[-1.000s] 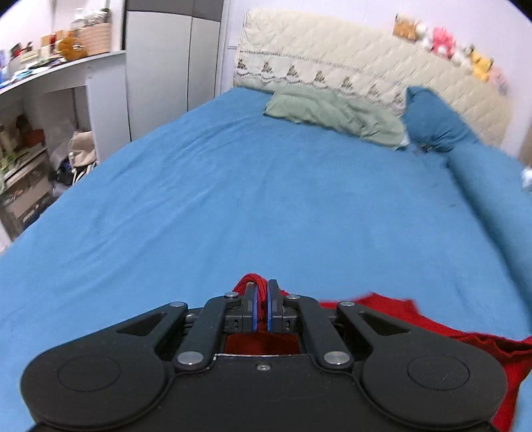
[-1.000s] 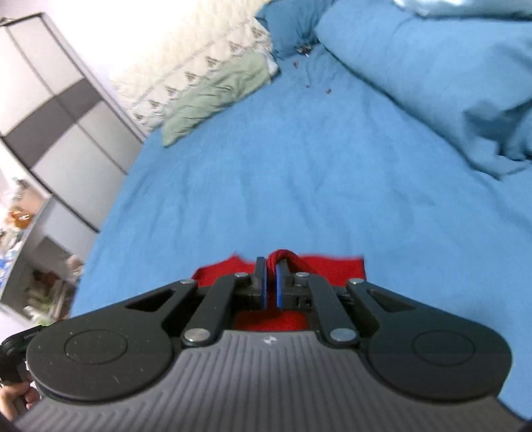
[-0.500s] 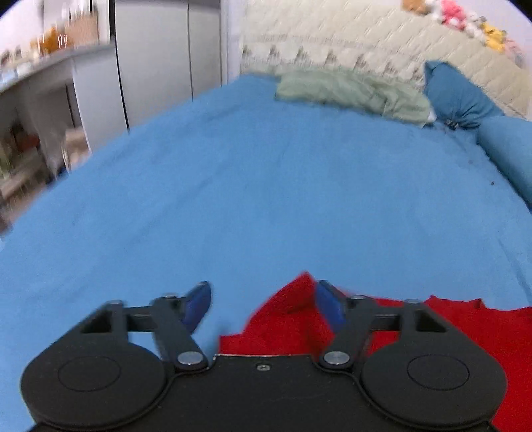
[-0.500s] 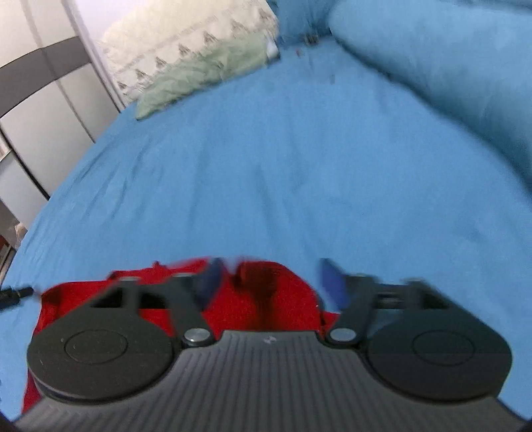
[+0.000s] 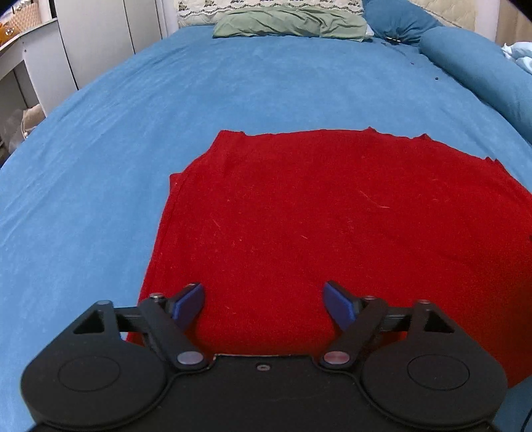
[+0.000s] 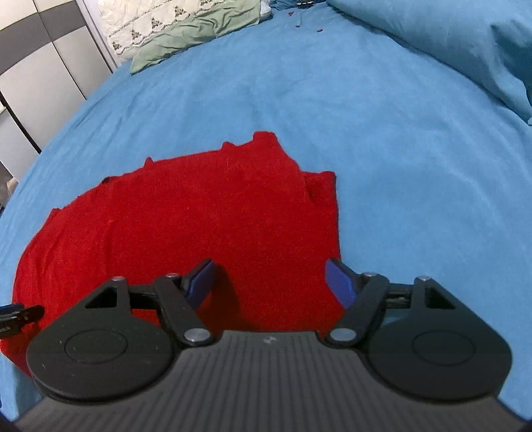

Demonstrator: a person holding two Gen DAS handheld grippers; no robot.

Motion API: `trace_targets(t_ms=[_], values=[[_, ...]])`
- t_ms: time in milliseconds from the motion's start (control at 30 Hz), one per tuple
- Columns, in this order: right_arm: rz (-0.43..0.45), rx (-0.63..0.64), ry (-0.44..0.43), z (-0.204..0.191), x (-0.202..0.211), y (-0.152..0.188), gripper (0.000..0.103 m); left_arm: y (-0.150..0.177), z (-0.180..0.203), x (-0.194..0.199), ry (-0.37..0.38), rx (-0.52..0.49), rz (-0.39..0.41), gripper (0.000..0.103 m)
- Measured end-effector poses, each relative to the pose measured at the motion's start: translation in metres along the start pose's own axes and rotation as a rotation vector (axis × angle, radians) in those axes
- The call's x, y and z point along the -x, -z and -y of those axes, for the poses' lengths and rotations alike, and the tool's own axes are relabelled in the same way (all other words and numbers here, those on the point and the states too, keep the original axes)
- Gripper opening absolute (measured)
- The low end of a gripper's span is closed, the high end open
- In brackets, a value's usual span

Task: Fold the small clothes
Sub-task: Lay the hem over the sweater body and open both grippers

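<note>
A red knit garment [image 5: 332,226] lies flat on the blue bed sheet [image 5: 99,166], folded over with a doubled edge on its left side. My left gripper [image 5: 264,304] is open and empty, held above the garment's near left part. In the right wrist view the same garment [image 6: 186,226] shows with a layered corner at its far right. My right gripper [image 6: 269,282] is open and empty above the garment's near right edge. A bit of the left gripper [image 6: 16,319] shows at the left edge of that view.
A green pillow [image 5: 289,25] and a blue pillow [image 5: 399,23] lie at the headboard. A rolled blue duvet [image 5: 482,73] runs along the right side of the bed. A white wardrobe [image 5: 99,43] and shelf stand left of the bed.
Both grippers were shut on the red garment a second ago. They opened, let it go and drew back and up, so the garment now lies folded flat on the sheet.
</note>
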State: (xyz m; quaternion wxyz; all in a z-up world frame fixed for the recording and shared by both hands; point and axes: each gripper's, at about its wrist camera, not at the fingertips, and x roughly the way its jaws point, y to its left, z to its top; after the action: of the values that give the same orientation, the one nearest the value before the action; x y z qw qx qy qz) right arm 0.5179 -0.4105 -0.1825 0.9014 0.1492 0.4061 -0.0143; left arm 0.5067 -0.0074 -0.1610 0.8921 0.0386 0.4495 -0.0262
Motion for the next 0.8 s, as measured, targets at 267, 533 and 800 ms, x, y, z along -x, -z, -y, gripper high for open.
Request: trace_targets(t_ms=[267, 533, 800], values=[[0.125, 0.086, -0.032, -0.018, 0.082, -0.012, 0.096, -0.026, 0.012, 0.058, 0.024, 0.007, 0.066, 0.096], [0.03, 0.103, 0.051, 0.013, 0.084, 0.027, 0.096, -0.019, 0.052, 0.06, 0.039, -0.061, 0.025, 0.103], [0.008, 0.069, 0.062, 0.022, 0.043, 0.062, 0.077, -0.011, 0.072, 0.029, 0.04, -0.092, -0.025, 0.103]])
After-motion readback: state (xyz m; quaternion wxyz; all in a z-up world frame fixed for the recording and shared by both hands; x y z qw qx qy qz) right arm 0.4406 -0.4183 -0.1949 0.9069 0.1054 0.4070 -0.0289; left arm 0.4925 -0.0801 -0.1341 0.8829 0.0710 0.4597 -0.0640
